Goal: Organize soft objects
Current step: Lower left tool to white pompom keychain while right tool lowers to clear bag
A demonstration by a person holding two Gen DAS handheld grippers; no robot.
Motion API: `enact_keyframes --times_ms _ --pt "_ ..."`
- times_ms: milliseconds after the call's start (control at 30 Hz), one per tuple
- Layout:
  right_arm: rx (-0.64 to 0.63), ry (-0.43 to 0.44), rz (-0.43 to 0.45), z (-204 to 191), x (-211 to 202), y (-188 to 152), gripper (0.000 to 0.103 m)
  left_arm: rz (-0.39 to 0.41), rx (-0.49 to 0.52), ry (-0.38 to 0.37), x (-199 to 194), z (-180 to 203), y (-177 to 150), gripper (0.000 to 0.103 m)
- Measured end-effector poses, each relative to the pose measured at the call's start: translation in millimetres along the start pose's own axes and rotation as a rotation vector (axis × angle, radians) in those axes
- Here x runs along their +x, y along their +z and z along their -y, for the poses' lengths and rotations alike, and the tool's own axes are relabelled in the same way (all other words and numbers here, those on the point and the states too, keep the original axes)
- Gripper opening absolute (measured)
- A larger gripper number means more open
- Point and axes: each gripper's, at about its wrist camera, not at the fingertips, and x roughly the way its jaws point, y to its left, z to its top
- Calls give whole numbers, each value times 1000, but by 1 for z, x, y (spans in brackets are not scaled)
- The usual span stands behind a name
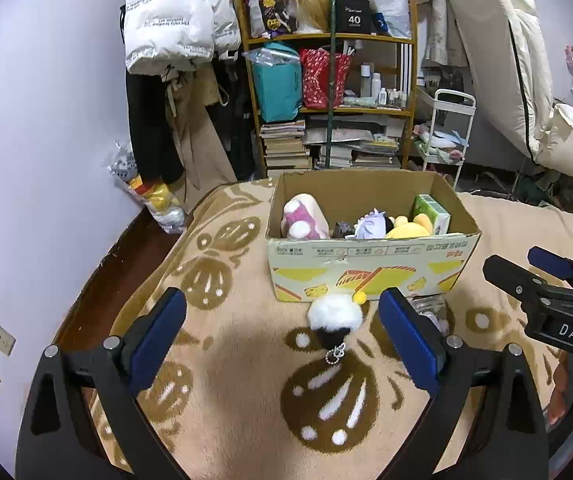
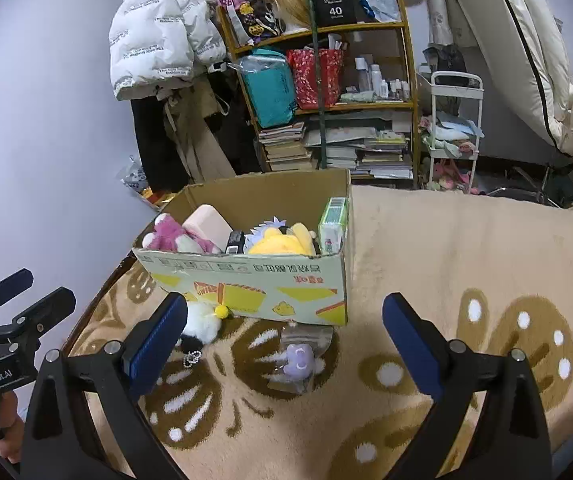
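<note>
Centrally, a cardboard box (image 1: 370, 268) stands on a beige patterned blanket (image 1: 246, 420), holding a pink plush (image 1: 300, 220), a yellow plush (image 1: 408, 229) and a green carton (image 1: 430, 212). Left gripper (image 1: 282, 330): jaws wide apart, holding nothing, with a white pompom (image 1: 334, 314) lying between them, just near of the box. Right gripper (image 2: 284, 332): jaws likewise spread and empty; a small purple plush in a clear bag (image 2: 302, 360) lies between them, close to the box's near right corner
</note>
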Motion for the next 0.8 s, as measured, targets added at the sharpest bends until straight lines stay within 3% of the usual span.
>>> enact_keyframes --times_ms 800 --pt "-62 -47 -108 -9 49 -4 102 -38 -15 -124 38 9 0 96"
